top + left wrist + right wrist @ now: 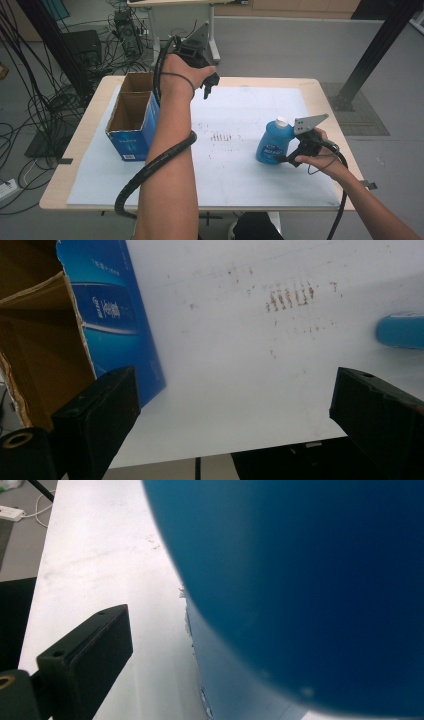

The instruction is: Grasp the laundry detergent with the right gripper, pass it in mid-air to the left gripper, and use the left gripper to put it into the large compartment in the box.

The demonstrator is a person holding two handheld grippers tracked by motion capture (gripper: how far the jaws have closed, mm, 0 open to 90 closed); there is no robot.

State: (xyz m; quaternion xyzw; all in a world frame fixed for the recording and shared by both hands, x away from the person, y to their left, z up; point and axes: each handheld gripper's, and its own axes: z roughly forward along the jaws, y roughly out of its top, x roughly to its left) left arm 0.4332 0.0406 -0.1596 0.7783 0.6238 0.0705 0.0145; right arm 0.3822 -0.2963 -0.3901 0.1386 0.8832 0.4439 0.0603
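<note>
Black jaws of the left gripper (pixel 235 415) stand wide apart in the left gripper view, with nothing between them but bare white sheet (pixel 225 340). Beyond the left-hand jaw in that view sits the blue side of an open cardboard box (pixel 115 315), its brown inside showing. A patch of small brown marks (pixel 290 296) lies on the sheet farther out, and the rounded end of the blue bottle (pixel 400 331) shows at the right edge.

From above, the left gripper (pixel 210 86) hangs over the far part of the surface (pixel 320 87), clear of everything, just beyond the box (pixel 131 116), which stands on the left side of the sheet.

At the right gripper (pixel 286 158), the bottle (pixel 310 590) looms very close in the right gripper view, a blurred dark-blue mass. One jaw shows at the lower left, apart from the bottle with sheet visible between; the other jaw is hidden behind the bottle, so I cannot tell whether the jaws press on it.

From above, the bottle (pixel 274 142) stands upright on the right side of the sheet, white cap on top, with the right gripper against its lower right side. Bottle and box are well apart, the marks between them.
</note>
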